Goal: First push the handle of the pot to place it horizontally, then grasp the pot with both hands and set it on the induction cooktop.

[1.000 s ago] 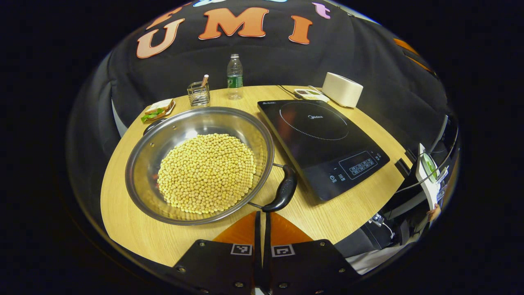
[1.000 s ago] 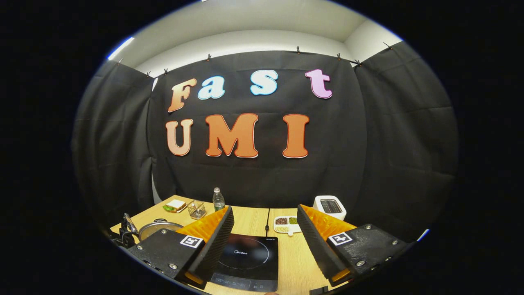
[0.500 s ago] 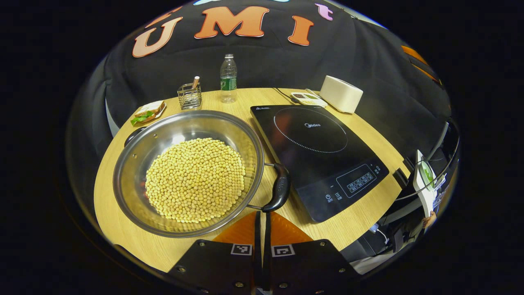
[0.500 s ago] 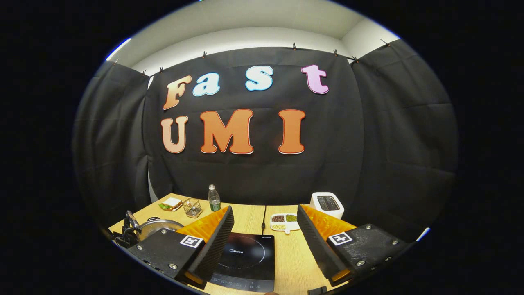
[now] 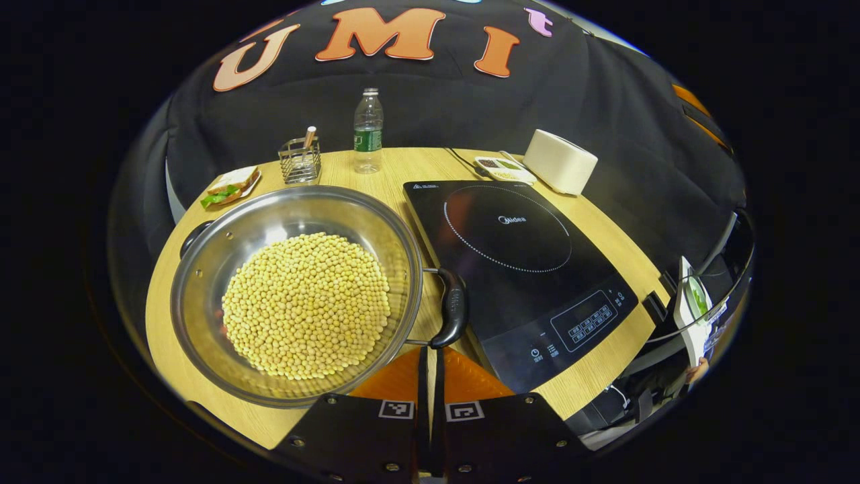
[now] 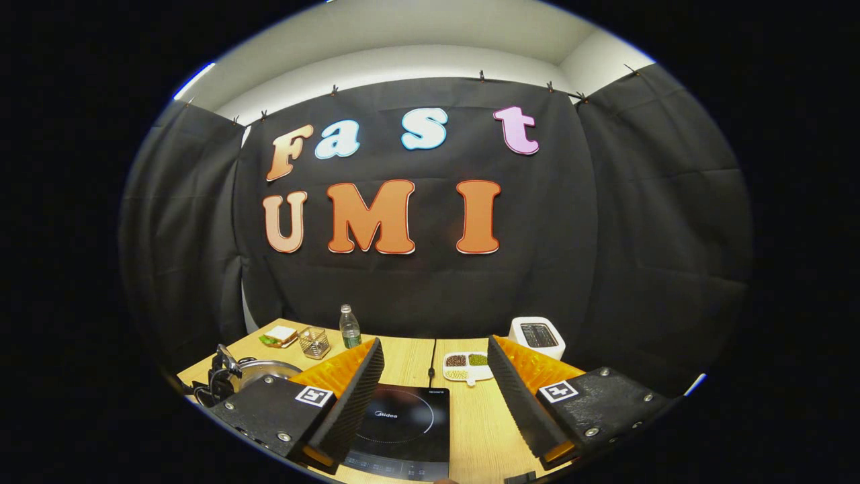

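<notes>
A wide steel pot (image 5: 201,269) full of yellow beans (image 5: 306,302) sits on the wooden table, left of the black induction cooktop (image 5: 517,262). Its near black handle (image 5: 455,307) lies against the cooktop's left edge. My left gripper (image 5: 430,353) is shut, its tips touching that handle's lower end. In the right gripper view my right gripper (image 6: 435,390) is open above the cooktop (image 6: 400,430), holding nothing. The pot (image 6: 259,368) shows at the lower left there, partly hidden by a finger, with the other gripper (image 6: 218,370) beside it.
At the table's back stand a water bottle (image 5: 367,131), a wire holder (image 5: 299,160), a sandwich on a plate (image 5: 228,186), a small divided dish (image 5: 504,168) and a white toaster (image 5: 560,161). The table's edge runs close in front of the pot.
The pot has turned, its near handle swinging up along the cooktop's left edge as my shut left gripper pushed it. The right gripper stayed open and barely moved.
</notes>
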Demonstrator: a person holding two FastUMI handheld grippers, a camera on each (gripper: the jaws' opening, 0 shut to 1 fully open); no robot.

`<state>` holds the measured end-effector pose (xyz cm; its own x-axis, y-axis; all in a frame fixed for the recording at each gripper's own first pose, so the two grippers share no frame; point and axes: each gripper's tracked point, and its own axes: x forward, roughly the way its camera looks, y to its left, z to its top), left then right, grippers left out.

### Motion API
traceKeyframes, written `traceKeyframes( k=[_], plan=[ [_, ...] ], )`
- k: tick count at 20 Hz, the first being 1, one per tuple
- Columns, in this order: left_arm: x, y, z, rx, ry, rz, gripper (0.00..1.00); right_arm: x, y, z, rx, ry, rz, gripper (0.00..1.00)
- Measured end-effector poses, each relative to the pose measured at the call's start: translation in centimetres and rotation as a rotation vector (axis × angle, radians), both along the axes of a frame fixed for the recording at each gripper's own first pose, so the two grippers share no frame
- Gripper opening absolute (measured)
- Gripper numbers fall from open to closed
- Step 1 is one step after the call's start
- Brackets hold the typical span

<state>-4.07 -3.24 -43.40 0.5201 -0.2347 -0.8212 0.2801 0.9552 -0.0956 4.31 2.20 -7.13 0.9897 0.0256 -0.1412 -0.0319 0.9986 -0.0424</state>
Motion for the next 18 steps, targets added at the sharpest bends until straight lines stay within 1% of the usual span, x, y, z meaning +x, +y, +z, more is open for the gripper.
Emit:
traceKeyframes(
  k=[4,5,9,10,18],
  plan=[
    [1.1,-0.6,-0.1,-0.023,0.006,0.003,0.02,0.9,-0.4,-0.9,0.01,0.016,-0.009,0.96],
    [1.4,-0.8,-0.2,-0.029,0.007,0.004,0.02,1.2,-0.4,-1.0,0.01,0.018,-0.011,1.0],
    [2.7,-1.2,-0.4,-0.035,0.005,-0.001,0.02,2.1,-0.5,-1.7,0.01,0.026,-0.013,1.0],
    [3.1,-1.4,-0.4,-0.034,0.004,-0.003,0.02,2.3,-0.6,-1.9,0.009,0.03,-0.013,0.96],
    [5.1,-2.1,-0.7,-0.034,0.004,-0.02,0.02,3.9,-1.5,-4.0,0.004,0.055,-0.048,0.96]
  ],
)
